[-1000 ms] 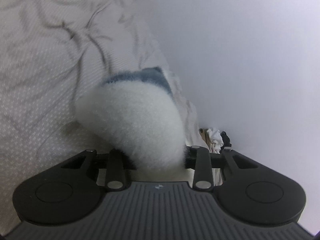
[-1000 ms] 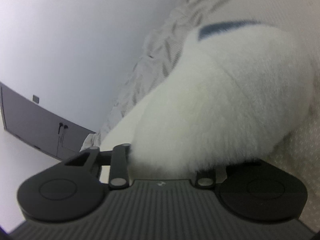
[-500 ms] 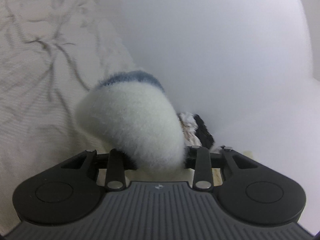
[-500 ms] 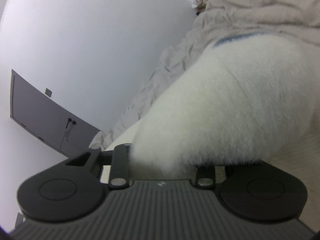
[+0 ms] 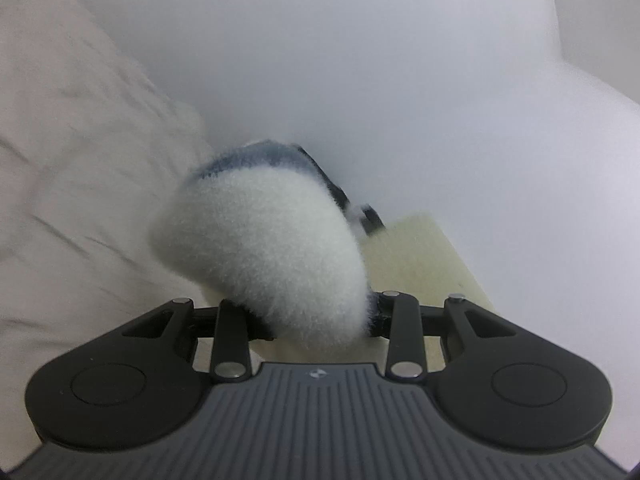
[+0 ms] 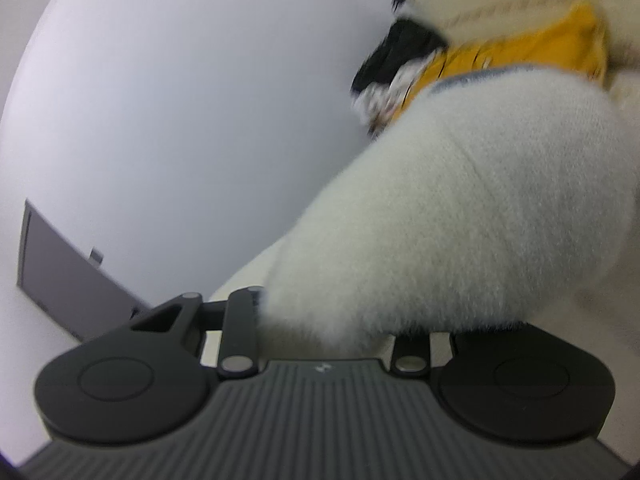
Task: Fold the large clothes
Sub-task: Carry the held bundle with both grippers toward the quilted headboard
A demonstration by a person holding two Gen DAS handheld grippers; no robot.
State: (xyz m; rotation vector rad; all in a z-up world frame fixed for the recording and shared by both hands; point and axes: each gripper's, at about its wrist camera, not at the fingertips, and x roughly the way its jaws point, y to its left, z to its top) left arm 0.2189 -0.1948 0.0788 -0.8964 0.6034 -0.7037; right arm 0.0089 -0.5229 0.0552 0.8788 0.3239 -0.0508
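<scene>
A white fluffy fleece garment (image 5: pixel 272 248) with a blue-grey band along its far edge bulges out of my left gripper (image 5: pixel 312 320), which is shut on it; the fleece hides the fingertips. In the right wrist view the same white fleece garment (image 6: pixel 472 216) fills the lower right, and my right gripper (image 6: pixel 332 340) is shut on it, fingertips hidden too. Both grippers hold the garment lifted, with the wall behind it.
A wrinkled beige bed sheet (image 5: pixel 72 168) lies to the left. A pale yellow surface (image 5: pixel 424 264) sits below the white wall (image 5: pixel 400 80). A yellow garment (image 6: pixel 520 52) and a black-and-white one (image 6: pixel 396 56) lie on the bed. A dark grey cabinet (image 6: pixel 68 280) stands far left.
Both grippers have swung upward with the fleece, away from the sheet toward the wall. The yellow and black clothes have come into the right view. The grips are unchanged.
</scene>
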